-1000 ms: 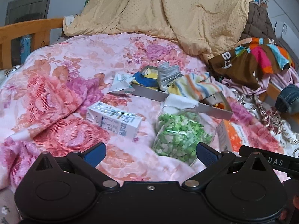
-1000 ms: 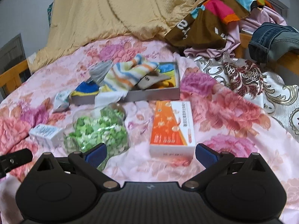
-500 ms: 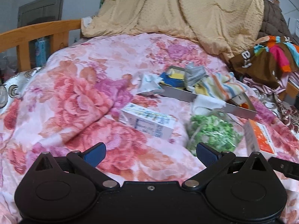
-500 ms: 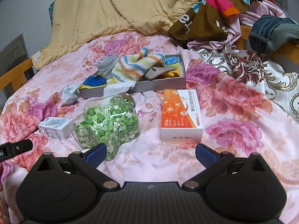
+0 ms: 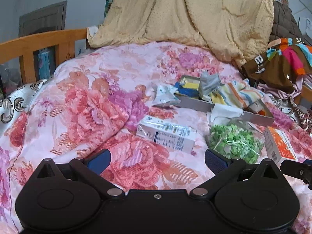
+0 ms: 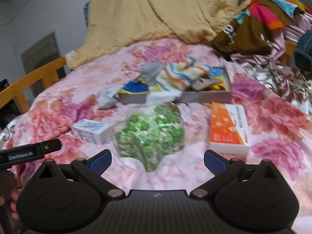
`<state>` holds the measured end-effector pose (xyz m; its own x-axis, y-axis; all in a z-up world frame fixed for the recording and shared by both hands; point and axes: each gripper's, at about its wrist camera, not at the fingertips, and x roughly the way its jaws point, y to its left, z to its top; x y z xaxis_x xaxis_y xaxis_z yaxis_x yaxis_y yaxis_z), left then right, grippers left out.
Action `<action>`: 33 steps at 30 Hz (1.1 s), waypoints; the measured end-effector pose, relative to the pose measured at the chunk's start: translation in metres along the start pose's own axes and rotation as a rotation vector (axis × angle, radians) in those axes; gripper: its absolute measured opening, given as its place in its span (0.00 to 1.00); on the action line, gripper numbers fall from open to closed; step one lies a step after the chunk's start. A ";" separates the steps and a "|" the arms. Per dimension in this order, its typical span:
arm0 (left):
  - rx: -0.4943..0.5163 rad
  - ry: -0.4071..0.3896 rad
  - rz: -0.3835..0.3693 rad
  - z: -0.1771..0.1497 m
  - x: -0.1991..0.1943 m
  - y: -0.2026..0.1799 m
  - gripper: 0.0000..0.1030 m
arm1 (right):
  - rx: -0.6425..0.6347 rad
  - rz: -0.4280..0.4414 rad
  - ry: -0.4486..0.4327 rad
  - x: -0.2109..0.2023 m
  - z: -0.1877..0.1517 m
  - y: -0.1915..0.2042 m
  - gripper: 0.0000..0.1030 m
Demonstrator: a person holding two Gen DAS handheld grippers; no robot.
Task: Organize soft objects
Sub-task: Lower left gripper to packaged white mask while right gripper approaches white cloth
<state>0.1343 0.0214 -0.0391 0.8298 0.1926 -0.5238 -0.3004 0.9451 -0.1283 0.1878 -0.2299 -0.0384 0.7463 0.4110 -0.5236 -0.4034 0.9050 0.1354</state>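
A grey tray (image 5: 195, 102) (image 6: 206, 97) lies on the floral bedspread, holding a striped cloth (image 5: 239, 95) (image 6: 183, 76), a grey cloth (image 5: 208, 81) (image 6: 150, 72) and blue and yellow pieces (image 5: 187, 87). In front of it sit a clear bag of green bits (image 5: 234, 142) (image 6: 150, 134), a white carton (image 5: 167, 134) (image 6: 91, 129), an orange box (image 5: 280, 144) (image 6: 228, 126) and a crumpled white packet (image 5: 163, 95). My left gripper (image 5: 157, 159) is open, low over the bedspread before the carton. My right gripper (image 6: 157, 159) is open just short of the green bag.
A tan quilt (image 5: 185, 13) is heaped at the back. Piled clothes (image 5: 282, 64) (image 6: 259, 21) lie at the right. A wooden bed rail (image 5: 39, 42) runs along the left. The other gripper's tip (image 6: 31, 152) and a hand show at the right wrist view's left edge.
The left gripper has swung left and back, so the carton and bag sit further right in its view. The right gripper has moved closer to the green bag, now centred and blurred.
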 end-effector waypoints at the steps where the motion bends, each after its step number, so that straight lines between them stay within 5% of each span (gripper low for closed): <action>1: 0.004 0.000 0.002 0.000 0.001 0.000 0.99 | -0.011 0.005 -0.012 0.000 0.001 0.002 1.00; 25: 0.015 0.006 0.054 0.009 0.021 0.016 0.99 | -0.055 0.008 -0.061 0.039 0.012 0.023 1.00; 33: 0.055 0.012 0.007 0.028 0.036 0.013 0.99 | -0.086 -0.013 -0.093 0.050 0.019 0.027 1.00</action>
<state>0.1731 0.0477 -0.0364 0.8220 0.1963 -0.5345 -0.2793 0.9570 -0.0781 0.2245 -0.1829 -0.0448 0.7958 0.4114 -0.4444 -0.4345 0.8990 0.0542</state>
